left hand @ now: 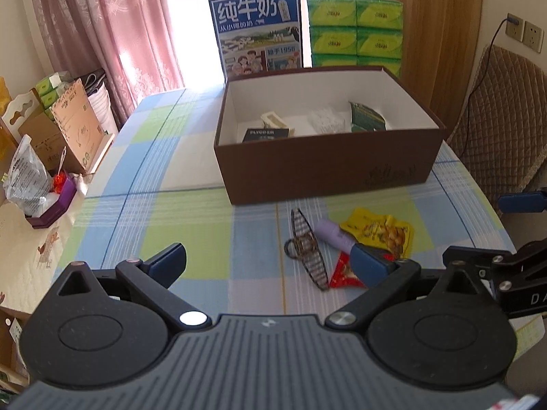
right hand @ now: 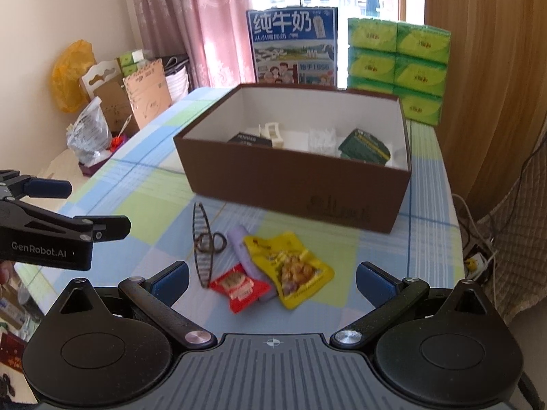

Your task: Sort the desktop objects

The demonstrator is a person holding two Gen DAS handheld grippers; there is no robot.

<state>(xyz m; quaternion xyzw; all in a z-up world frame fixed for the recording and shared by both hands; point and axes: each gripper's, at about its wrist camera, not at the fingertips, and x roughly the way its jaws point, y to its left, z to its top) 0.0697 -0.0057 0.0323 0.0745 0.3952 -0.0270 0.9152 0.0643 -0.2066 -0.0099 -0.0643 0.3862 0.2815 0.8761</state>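
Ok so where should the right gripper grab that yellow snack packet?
Probably the yellow snack packet by its free right edge, right gripper coming from the right. It lies flat, and its left side overlaps the purple tube.

Background of the scene. A blue-and-white milk carton printed with Chinese characters [left hand: 258, 30] stands upright behind the far edge of the worktop covered in a blue, green and white checked cloth [left hand: 164, 177]. Just beside the carton, stacked green tissue packs [left hand: 355, 30]. Pink patterned curtains [left hand: 112, 24] hang at left; an open brown cardboard box [left hand: 68, 130] sits below them. At right, a brown quilted chair back [left hand: 502, 116] and white wall sockets [left hand: 524, 32].
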